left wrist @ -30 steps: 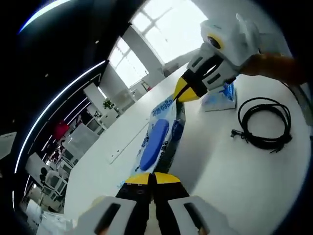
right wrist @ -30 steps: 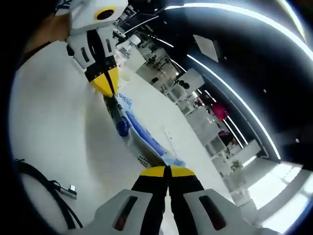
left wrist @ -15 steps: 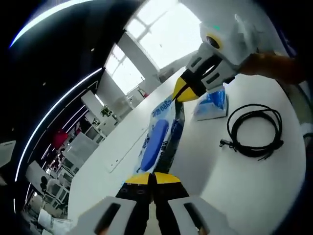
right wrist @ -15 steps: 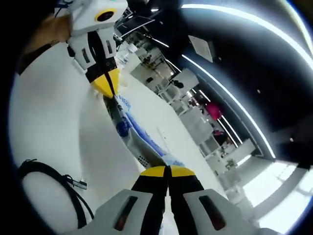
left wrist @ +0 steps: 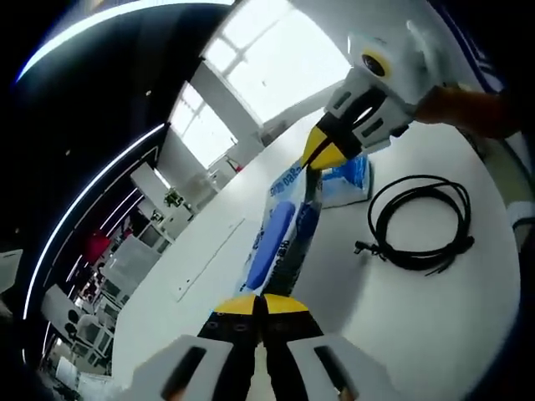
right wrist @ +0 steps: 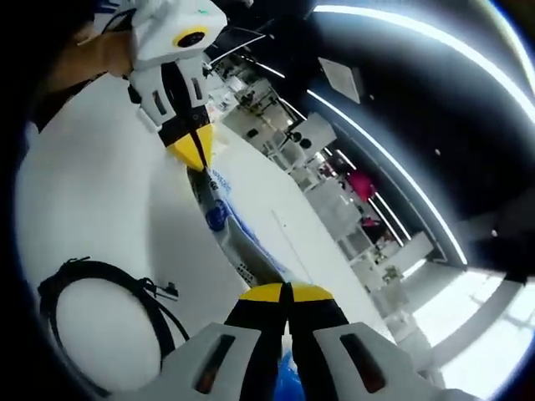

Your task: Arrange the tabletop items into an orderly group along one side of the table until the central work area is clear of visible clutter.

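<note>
Blue-printed plastic packet (left wrist: 280, 238) spans between both grippers, long axis running straight ahead from left gripper (left wrist: 262, 301) to right gripper (right wrist: 284, 290); each is clamped on one end. Packet hangs above the white table (left wrist: 418, 326), black cable coil (left wrist: 418, 225) beside.

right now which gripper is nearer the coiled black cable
Right. The right gripper pinches the end of the blue package beside the coiled black cable; the left gripper pinches the end farther from it.
</note>
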Demonstrator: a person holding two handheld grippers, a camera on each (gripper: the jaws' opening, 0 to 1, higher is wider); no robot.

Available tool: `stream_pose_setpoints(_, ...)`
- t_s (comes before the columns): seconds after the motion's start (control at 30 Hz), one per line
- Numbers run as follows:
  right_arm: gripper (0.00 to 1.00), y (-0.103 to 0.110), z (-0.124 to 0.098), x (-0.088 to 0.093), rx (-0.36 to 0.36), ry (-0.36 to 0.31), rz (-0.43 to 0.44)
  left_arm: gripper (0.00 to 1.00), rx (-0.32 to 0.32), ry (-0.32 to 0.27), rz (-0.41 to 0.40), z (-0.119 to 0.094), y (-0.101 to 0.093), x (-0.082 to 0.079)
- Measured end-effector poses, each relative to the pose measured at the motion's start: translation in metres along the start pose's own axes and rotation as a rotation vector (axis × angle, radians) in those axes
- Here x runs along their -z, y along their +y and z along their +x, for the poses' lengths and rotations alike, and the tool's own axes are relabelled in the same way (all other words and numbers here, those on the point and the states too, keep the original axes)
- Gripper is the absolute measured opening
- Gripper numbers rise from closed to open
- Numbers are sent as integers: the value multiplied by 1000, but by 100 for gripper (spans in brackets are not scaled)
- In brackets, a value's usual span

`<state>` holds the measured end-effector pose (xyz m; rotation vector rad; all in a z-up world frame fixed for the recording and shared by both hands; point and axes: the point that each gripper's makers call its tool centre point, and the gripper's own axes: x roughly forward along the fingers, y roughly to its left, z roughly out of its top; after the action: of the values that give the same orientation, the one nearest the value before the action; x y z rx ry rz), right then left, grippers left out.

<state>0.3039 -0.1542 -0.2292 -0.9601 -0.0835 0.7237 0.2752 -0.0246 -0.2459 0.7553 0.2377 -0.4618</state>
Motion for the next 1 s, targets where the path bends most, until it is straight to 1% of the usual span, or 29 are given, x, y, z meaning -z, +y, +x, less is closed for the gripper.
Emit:
stream_pose_setpoints(0.2, 0, 1, -5, -2, 8, -7, 5, 0, -13, -11, 12, -5, 1, -3)
stream_pose_setpoints(0.37, 0, 8, -5, -2, 7, -12, 6, 0, -38, -12, 50, -8, 1, -1)
stream_pose_setpoints(0.43, 0, 12, -4, 0, -1, -12, 13, 0, -50, -14, 61, -8, 0, 1)
stream_pose_setpoints(0.5, 0, 15, -3, 1, -4, -9, 13, 0, -45, -6, 64, -6, -4, 6)
stream_pose_setpoints(0.7, 0, 29, -2, 7, -24, -2, 18, 0, -45, 1, 68, -4, -9, 15)
stream_pose_setpoints(0.73, 0, 35, -1, 10, -35, 4, 16, 0, -47, 3, 70, -4, -10, 18)
stream_pose_setpoints(0.9, 0, 44, 2, 16, -46, 9, 36, 0, -46, 0, 71, -2, -15, 24)
stream_pose_setpoints(1.0, 0, 55, 3, 18, -66, 18, 44, 0, -39, 16, 73, 1, -18, 30)
